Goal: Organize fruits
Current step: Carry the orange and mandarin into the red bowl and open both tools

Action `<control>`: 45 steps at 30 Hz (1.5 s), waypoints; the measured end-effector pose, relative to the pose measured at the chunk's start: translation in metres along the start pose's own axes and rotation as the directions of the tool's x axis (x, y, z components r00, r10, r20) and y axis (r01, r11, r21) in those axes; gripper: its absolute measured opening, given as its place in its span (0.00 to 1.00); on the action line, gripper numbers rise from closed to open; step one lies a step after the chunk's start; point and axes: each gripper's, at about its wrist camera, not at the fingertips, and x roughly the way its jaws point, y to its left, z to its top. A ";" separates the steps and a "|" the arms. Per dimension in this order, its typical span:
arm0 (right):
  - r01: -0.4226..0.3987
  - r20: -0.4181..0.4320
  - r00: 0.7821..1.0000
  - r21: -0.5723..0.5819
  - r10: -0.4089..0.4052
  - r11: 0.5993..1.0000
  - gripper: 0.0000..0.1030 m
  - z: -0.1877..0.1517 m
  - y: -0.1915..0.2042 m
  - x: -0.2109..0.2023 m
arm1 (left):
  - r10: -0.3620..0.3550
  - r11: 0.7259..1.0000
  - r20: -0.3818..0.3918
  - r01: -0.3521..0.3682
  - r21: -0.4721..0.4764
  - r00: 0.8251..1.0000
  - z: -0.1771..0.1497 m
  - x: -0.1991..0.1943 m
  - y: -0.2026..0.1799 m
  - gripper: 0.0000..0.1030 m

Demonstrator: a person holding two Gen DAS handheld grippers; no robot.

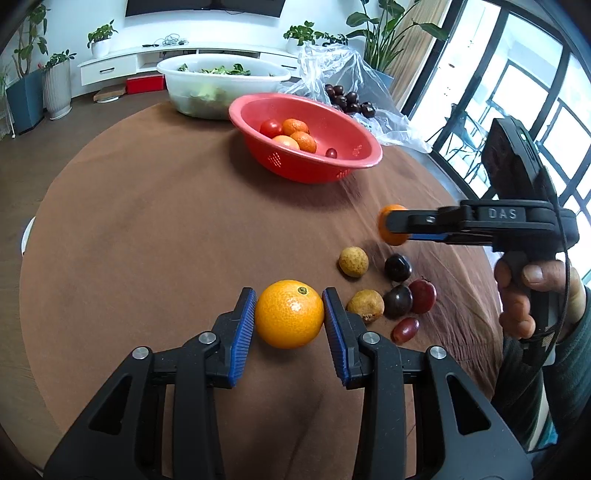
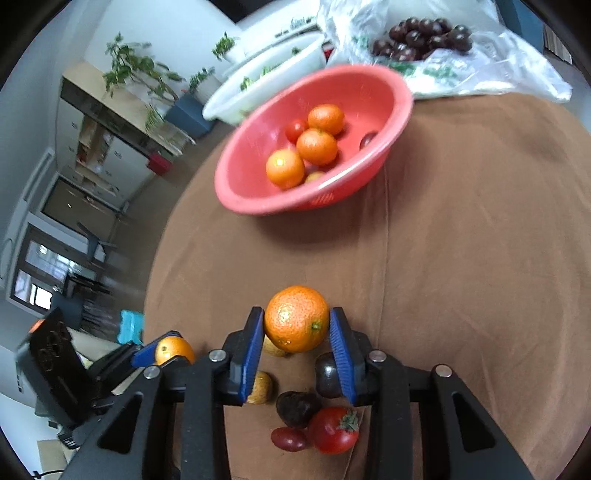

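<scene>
Place: home living room.
Furniture: low white TV cabinet point(image 1: 184, 55) along the wall, screen point(image 1: 205, 7) above it.
Greenery: potted plants point(image 1: 99, 40) on cabinet and floor.
Light: tall black-framed windows point(image 1: 517, 110).
Centre: round brown-clothed table point(image 1: 166, 240).

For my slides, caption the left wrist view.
Both grippers hold oranges: left gripper and right gripper, red basket beyond.

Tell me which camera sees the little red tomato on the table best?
The right wrist view: the tomato sits close below the right gripper, green stalk clear. The left wrist view shows it smaller, half behind a dark fruit.
</scene>
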 end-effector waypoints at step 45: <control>0.307 0.111 0.952 -0.335 -0.286 0.891 0.38 0.108 0.018 0.040 | 0.065 0.975 0.005 -0.065 0.211 0.998 0.186 0.140 -0.014 0.39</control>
